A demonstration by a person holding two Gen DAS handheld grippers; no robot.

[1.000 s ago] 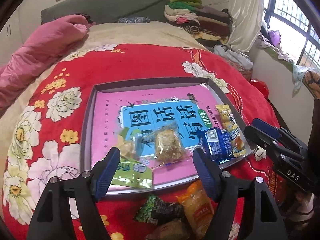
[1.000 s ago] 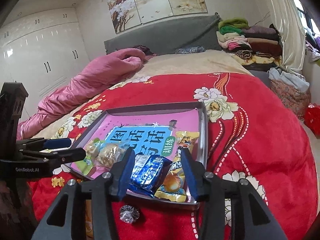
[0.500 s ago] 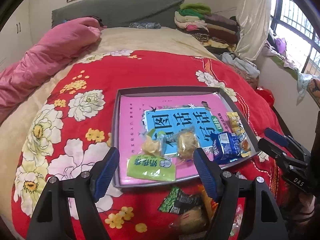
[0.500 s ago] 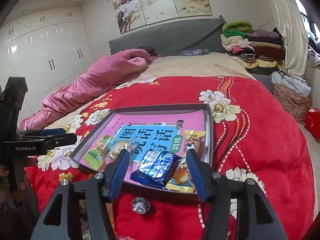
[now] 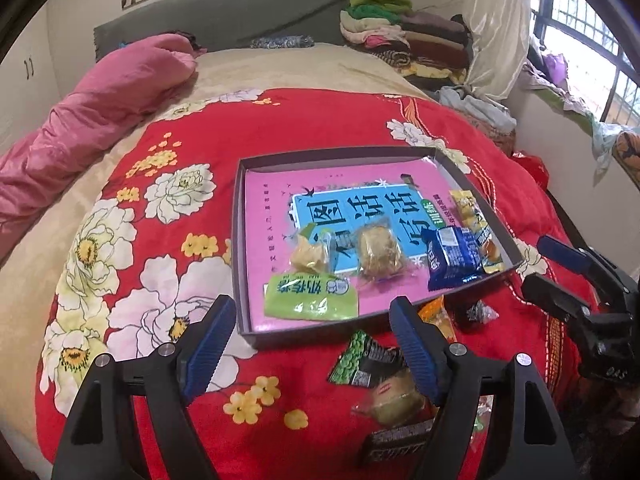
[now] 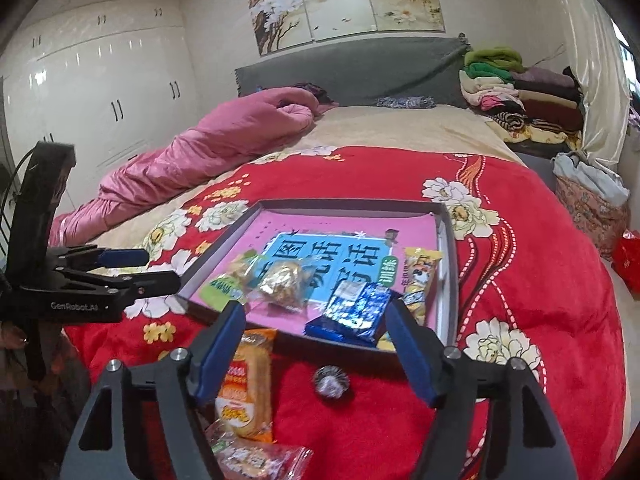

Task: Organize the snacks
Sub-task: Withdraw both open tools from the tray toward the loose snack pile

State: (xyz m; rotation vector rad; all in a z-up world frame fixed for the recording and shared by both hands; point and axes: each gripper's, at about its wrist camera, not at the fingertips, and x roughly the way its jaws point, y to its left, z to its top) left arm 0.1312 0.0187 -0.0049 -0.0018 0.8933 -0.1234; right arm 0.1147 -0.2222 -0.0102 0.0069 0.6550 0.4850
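Red floral bedspread point(image 5: 192, 128) carrying a grey tray point(image 5: 239, 240) of snacks. Both left gripper point(image 5: 310, 344) and right gripper point(image 6: 316, 346) gape wide, empty. Loose orange packet point(image 6: 246, 384) lies just beside the right gripper's left finger, long axis pointing trayward, with the right gripper apparently nearer.

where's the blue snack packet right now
The blue snack packet lies inside the tray at its near right corner, beside the long yellow packet, just ahead of the open right tool.
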